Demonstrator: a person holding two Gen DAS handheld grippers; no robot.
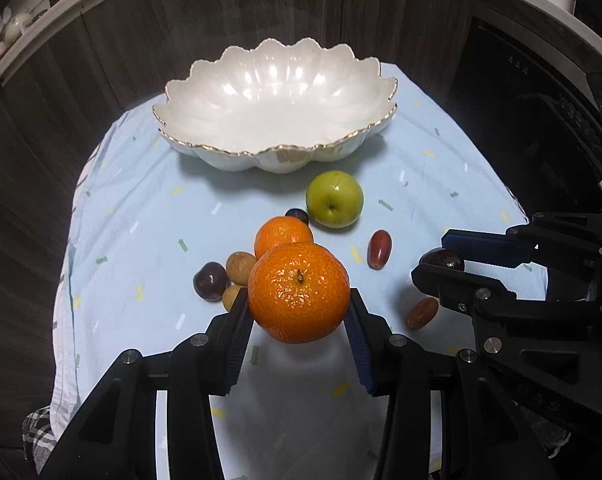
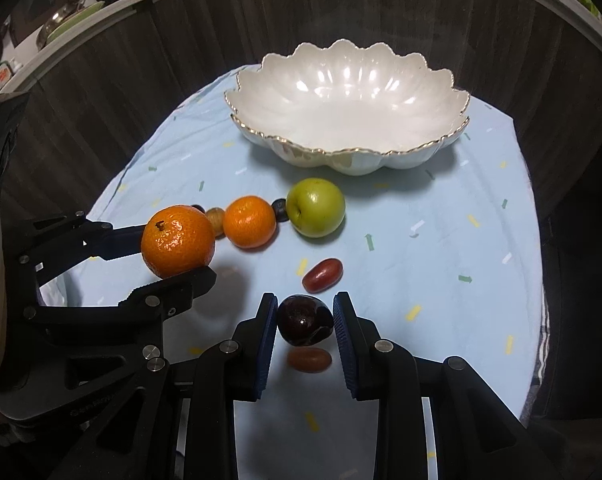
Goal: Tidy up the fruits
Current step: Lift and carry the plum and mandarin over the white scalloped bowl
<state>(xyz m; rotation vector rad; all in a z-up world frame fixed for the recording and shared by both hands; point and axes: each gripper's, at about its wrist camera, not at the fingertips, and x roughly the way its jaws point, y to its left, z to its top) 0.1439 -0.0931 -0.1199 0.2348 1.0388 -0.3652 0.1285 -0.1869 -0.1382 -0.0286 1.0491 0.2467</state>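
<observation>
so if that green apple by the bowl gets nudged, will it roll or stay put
The round green apple would probably roll: it lies on its side, stem dimple facing sideways, on the smooth light blue tablecloth. It looks firm, so likely no squashing. Pushed left in the right wrist view, it would probably bump the small dark fruit beside it.

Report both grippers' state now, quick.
Left gripper: closed on an orange, lifted off the cloth.
Right gripper: closed on a dark plum, also lifted.
</observation>
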